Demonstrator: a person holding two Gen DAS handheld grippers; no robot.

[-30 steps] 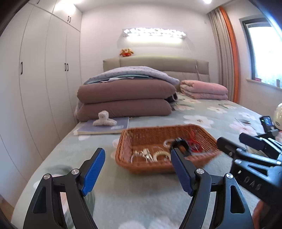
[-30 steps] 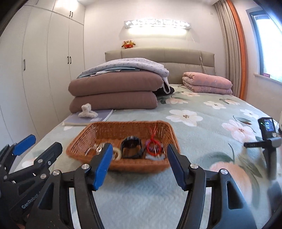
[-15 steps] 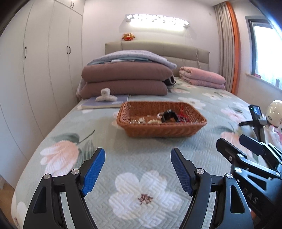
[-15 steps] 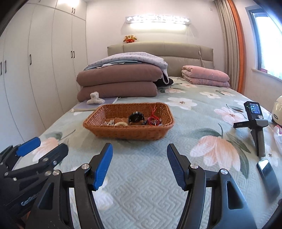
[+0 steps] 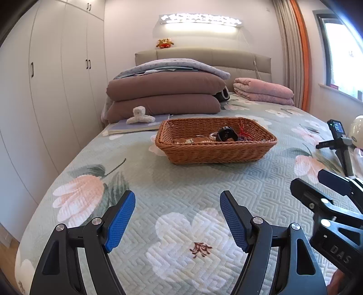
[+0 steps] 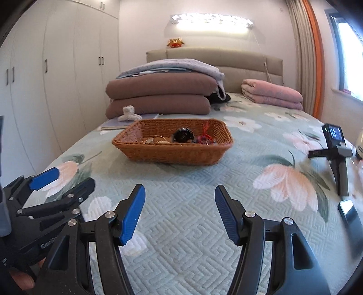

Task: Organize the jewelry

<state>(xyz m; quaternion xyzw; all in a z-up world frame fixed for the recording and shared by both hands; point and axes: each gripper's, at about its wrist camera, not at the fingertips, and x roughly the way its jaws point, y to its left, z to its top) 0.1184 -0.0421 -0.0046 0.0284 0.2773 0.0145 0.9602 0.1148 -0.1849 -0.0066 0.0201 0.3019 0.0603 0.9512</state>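
You are in a bedroom, working over a bed (image 5: pixel 181 181) covered by a pale green quilted spread printed with large pink and white flowers. Nearest to you, your left gripper (image 5: pixel 177 217) hangs over a white flower on the spread, its blue-padded fingers (image 5: pixel 120 222) spread wide with nothing between them. Your right gripper (image 6: pixel 179 211) sits just beside it, to its right, fingers (image 6: pixel 132 215) likewise parted and empty; each gripper shows at the edge of the other's view. At the right edge of the bed, near your right gripper, a dark phone (image 6: pixel 350 215) lies flat, and just past it a small camera on a tripod (image 6: pixel 335 147) stands upright.

Further out, well apart from both grippers, a brown wicker basket (image 5: pixel 215 149) rests on the spread. The jewelry lies inside it: a black watch (image 5: pixel 225 133) near the middle, a red corded piece (image 6: pixel 205 133) to its right, and pale bracelets or chains (image 5: pixel 197 139) to its left, too small to tell apart.

Behind the basket on the left, a white hair claw (image 5: pixel 140 115) rests on a flat bluish book (image 5: pixel 133 127). Beyond that, two brown folded duvets (image 5: pixel 165 95) are stacked with a grey blanket (image 5: pixel 174 65) on top, and a pink folded blanket (image 5: pixel 263 93) lies to the right. A padded headboard (image 5: pixel 204 59), a small plush toy (image 5: pixel 164 43) on it, and a lit wall lamp (image 5: pixel 199 21) close the far end, with white wardrobes (image 5: pixel 56 79) along the left wall.
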